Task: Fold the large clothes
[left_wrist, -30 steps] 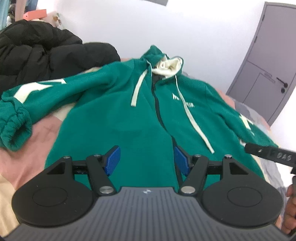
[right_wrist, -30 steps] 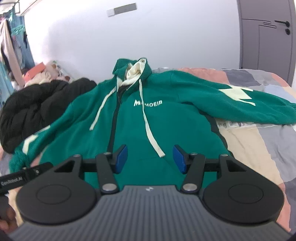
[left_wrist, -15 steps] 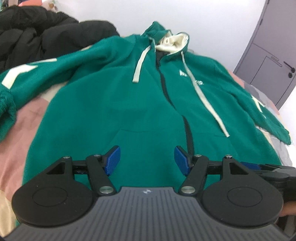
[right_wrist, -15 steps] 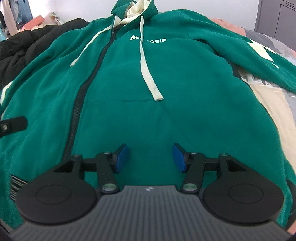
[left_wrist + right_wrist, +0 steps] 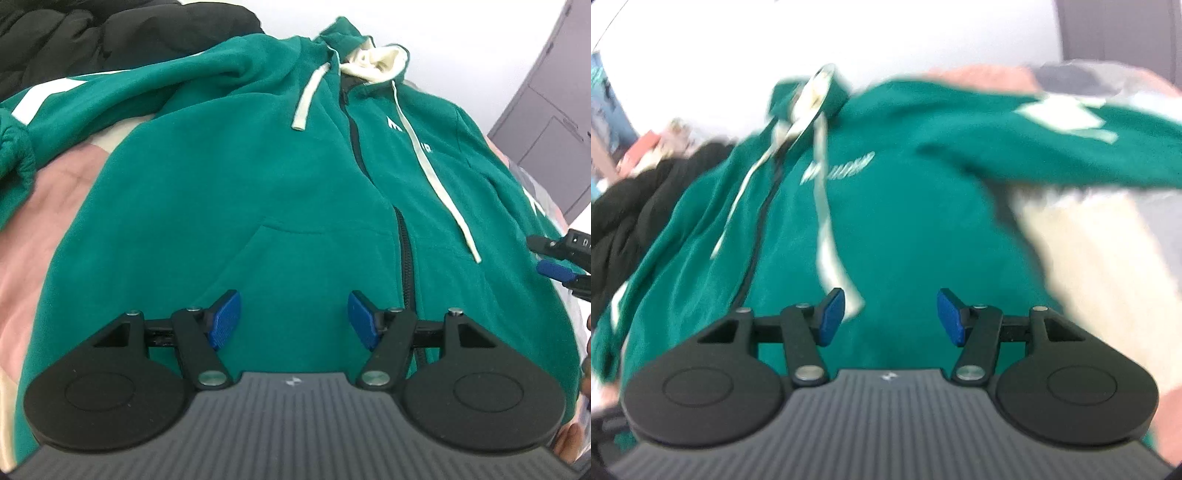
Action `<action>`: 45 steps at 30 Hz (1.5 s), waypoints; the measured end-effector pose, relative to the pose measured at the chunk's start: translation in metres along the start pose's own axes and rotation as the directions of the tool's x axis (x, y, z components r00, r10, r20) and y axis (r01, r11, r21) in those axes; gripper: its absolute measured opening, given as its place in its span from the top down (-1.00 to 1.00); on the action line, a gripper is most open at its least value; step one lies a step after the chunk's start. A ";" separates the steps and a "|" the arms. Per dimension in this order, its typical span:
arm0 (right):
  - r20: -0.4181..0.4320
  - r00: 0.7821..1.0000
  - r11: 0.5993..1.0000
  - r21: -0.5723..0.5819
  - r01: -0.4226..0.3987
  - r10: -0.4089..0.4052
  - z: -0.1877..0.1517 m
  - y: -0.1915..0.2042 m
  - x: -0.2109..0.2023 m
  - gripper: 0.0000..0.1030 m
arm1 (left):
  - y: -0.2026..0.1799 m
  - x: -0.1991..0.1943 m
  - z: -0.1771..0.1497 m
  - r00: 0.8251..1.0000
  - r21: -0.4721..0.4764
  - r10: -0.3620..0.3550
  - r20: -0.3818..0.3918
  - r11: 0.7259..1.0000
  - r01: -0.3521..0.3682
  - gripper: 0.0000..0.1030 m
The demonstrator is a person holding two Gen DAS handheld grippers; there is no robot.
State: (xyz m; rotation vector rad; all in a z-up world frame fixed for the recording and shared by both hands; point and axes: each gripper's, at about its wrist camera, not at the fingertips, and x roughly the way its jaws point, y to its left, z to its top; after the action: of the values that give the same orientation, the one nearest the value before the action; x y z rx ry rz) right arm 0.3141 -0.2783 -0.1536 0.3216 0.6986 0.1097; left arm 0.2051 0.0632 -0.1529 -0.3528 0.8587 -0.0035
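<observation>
Garment: a green zip-up hoodie [image 5: 229, 192] lies front side up, spread flat on a bed with a patchwork cover [image 5: 55, 184] of pink, cream and grey.
Hood: cream-lined hood [image 5: 373, 55] at the far end of the hoodie, toward the white wall [image 5: 461, 40].
Zip: a dark zipper [image 5: 404, 251] runs down the middle of the hoodie, closed as far as can be seen.
Drawstrings: two cream cords [image 5: 306, 103] trail from the hood, one on each side of the zipper.
Chest print: white lettering beside the zipper, partly crossed by a cord; blurred in the right wrist view.
Sleeves: both stretch outward from the hoodie's body, each with a pale patch; the left one ends in a ribbed cuff [image 5: 14, 151] on the pink cover.
Pocket: a front pocket seam [image 5: 295, 230] shows on the hoodie's lower half.
Left gripper [image 5: 291, 319]: jaws apart, nothing between the blue pads, over the lower front of the hoodie just beside the zipper.
Right gripper [image 5: 891, 315]: jaws apart and empty, over the hoodie's lower front, close to the tip of one cord; this view is smeared. In the left wrist view it shows at the hoodie's side edge [image 5: 561, 258].
Beside the hoodie: a black puffer jacket [image 5: 92, 33] is heaped by the left sleeve.
Beyond the hoodie: a grey door [image 5: 554, 110] stands past the right sleeve.
</observation>
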 end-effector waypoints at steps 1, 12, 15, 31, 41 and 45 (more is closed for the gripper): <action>0.013 1.000 0.998 0.057 -0.001 0.000 0.008 -0.013 0.002 -0.12 | 0.001 -0.002 0.000 1.000 -0.011 -0.003 0.006 1.000 0.003 -0.35; 0.122 0.991 0.855 0.518 -0.011 -0.060 0.042 -0.159 0.031 -0.69 | 0.018 -0.002 0.008 0.998 -0.133 -0.040 0.045 0.990 0.045 -0.35; 0.160 0.984 0.793 0.608 -0.031 -0.084 0.043 -0.190 0.041 -0.68 | 0.021 -0.001 0.009 0.997 -0.163 -0.053 0.047 0.985 0.060 -0.35; 0.315 0.911 0.843 0.534 0.061 -0.266 0.109 -0.305 0.077 -0.27 | 0.017 0.001 0.014 0.982 -0.197 -0.138 0.129 0.967 0.162 -0.35; 0.312 0.868 0.897 0.345 0.276 -0.387 0.179 -0.338 0.081 0.79 | 0.003 0.033 0.025 0.994 -0.138 -0.029 0.102 0.990 0.043 -0.35; 0.353 0.837 0.900 0.288 0.328 -0.418 0.214 -0.335 0.072 0.80 | 0.004 0.035 0.030 0.994 -0.131 -0.013 0.109 0.991 0.027 -0.35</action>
State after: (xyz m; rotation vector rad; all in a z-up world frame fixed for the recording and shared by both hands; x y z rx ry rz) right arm 0.5044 -0.6345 -0.1533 0.3953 0.3441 -0.4065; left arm 0.2495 0.0709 -0.1621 -0.4817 0.7501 0.0535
